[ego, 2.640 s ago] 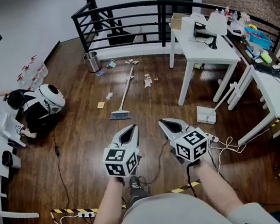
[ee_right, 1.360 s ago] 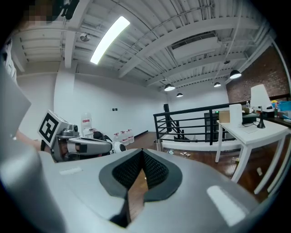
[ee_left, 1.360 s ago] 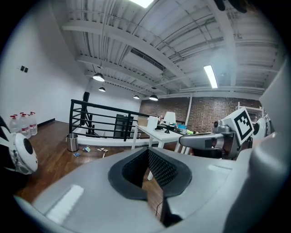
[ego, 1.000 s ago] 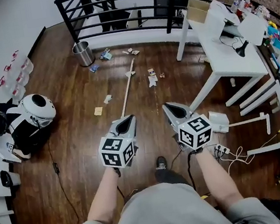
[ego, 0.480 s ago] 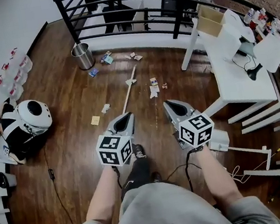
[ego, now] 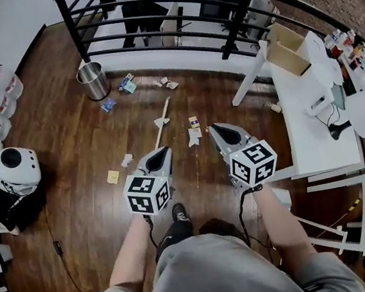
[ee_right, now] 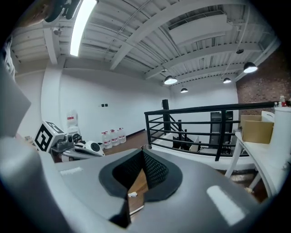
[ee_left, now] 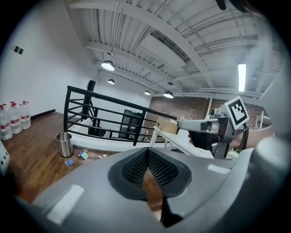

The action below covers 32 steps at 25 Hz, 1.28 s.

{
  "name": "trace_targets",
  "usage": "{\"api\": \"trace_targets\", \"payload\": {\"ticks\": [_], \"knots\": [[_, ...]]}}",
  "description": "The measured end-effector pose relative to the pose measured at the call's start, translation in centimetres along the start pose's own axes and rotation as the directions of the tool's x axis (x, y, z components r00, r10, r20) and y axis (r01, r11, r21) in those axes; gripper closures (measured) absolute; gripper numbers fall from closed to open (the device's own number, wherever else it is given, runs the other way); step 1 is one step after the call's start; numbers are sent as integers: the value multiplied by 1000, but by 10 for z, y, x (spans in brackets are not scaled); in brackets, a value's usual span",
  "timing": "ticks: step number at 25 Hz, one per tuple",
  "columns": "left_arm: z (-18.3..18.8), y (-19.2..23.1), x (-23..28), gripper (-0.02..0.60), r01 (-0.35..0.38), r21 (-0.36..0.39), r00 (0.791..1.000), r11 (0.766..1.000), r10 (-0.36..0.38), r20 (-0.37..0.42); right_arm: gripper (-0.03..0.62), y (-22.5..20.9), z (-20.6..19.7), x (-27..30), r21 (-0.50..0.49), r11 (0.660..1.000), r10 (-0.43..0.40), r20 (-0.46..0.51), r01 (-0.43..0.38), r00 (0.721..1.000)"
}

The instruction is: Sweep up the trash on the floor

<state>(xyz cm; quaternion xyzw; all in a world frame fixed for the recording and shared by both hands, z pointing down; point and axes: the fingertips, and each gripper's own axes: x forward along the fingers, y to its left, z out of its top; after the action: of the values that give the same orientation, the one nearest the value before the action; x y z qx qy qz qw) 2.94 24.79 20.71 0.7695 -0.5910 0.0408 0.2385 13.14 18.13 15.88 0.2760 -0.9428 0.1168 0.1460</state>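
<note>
Dark wooden floor (ego: 73, 144) held the scattered paper scraps (ego: 194, 133) around a long pale broom handle (ego: 163, 119), just beyond the empty, tightly closed left gripper (ego: 162, 153) and right gripper (ego: 216, 130), so careless steps could scatter litter.

Left tongs (ego: 162, 151), right tongs (ego: 214, 129) — both closed, empty

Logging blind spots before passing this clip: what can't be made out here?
Broom head: head view, hidden behind the left gripper; only the broom handle shows.
Trash scraps: head view, too small to identify.
Floor: both gripper views, mostly blocked by each gripper's own body.
</note>
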Motion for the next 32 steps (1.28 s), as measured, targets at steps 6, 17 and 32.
{"api": "trace_targets", "payload": {"ticks": [6,17,32], "knots": [[17,56,66,575,-14,-12,999,1000,13,-42,594,-58,21,78,-2,1000,-3,-21,3,1000],[-86,207,236,575,-195,-70,979,978,190,-75,594,-190,-91,298,-158,979,110,-128,-130,986],[-381,422,445,575,-355,-123,906,927,308,-292,539,-314,-424,587,-16,968,220,-414,-249,883]]}}
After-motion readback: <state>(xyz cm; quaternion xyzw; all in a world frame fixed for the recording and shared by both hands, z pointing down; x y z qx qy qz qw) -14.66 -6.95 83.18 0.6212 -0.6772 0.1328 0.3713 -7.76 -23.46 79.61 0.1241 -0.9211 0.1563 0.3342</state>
